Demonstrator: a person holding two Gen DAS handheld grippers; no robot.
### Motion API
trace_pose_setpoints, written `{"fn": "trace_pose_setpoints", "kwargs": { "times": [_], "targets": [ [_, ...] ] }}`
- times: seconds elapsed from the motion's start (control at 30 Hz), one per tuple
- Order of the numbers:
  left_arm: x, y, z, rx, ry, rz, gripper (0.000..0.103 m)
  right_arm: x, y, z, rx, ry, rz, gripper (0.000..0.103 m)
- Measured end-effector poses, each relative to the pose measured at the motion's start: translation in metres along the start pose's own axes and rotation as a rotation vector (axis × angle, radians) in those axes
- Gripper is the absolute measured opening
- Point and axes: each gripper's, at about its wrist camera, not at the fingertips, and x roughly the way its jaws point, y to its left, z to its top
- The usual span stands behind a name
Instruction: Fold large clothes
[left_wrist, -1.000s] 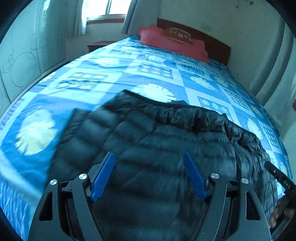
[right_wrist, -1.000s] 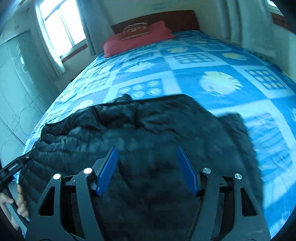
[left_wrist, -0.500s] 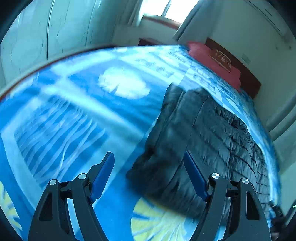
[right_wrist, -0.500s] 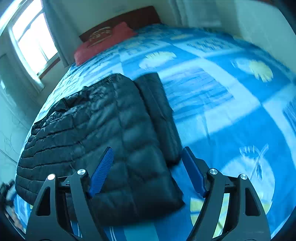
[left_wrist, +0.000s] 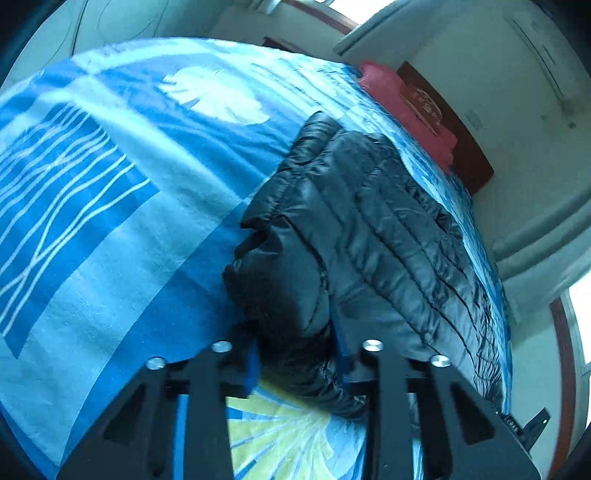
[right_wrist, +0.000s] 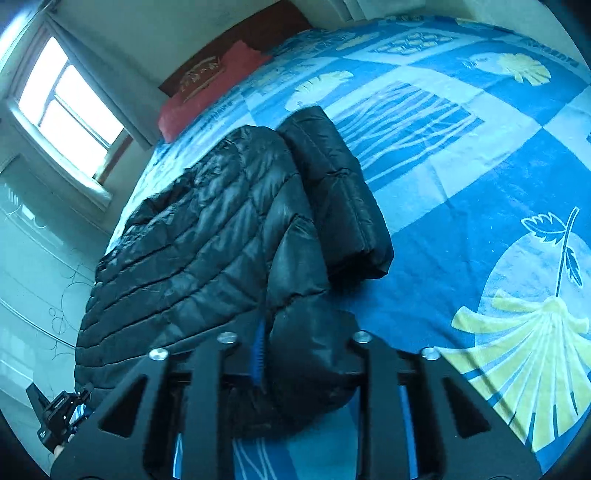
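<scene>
- The black puffer jacket (left_wrist: 373, 236) lies flat on the bed's blue patterned bedspread (left_wrist: 110, 206), its near edge at the foot end of the bed.
- The left gripper (left_wrist: 295, 358) has its jaws drawn in narrow on the jacket's near left corner, where a sleeve is folded over; dark padded cloth bulges between the blue finger pads (left_wrist: 341, 354).
- The right gripper (right_wrist: 306, 354) likewise clamps the jacket's (right_wrist: 207, 236) near right corner, with a wad of fabric filling the gap between its jaws.
- In the right wrist view, a folded sleeve (right_wrist: 336, 192) lies along the jacket's right side, resting on the bedspread (right_wrist: 480, 155).
- No container shows in either view.
- At the far end of the bed a red pillow (left_wrist: 410, 110) lies against a dark wooden headboard (left_wrist: 454, 129).
- A bright window (right_wrist: 70, 107) with a pale curtain stands to the far left in the right wrist view.
- Nothing lies on the jacket or the bedspread around it.
</scene>
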Motion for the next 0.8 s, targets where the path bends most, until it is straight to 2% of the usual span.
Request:
{"fn": "trace_pose_setpoints", "kwargs": {
  "times": [0.13,0.5,0.6,0.67,0.8],
  "targets": [
    [-0.018,0.002,-0.004,0.016,-0.015,-0.022,0.023,-0.015,0.003,-0.007,-0.011,-0.012,0.014,0.017],
    [-0.065,0.024,-0.041,0.043,0.012,-0.023,0.022,-0.059,-0.019,-0.049,-0.013,0.028,0.031,0.017],
    [-0.066,0.029,-0.045,0.052,0.023,-0.019,0.023,-0.062,-0.022,-0.058,-0.024,0.035,0.021,0.018],
    [-0.06,0.029,-0.042,0.069,0.032,-0.013,0.025,-0.06,-0.025,-0.06,-0.012,0.036,0.019,0.022],
    [-0.057,0.036,-0.037,0.054,0.056,0.006,0.043,-0.063,-0.032,-0.06,0.021,0.033,0.005,0.035]
  ]
}}
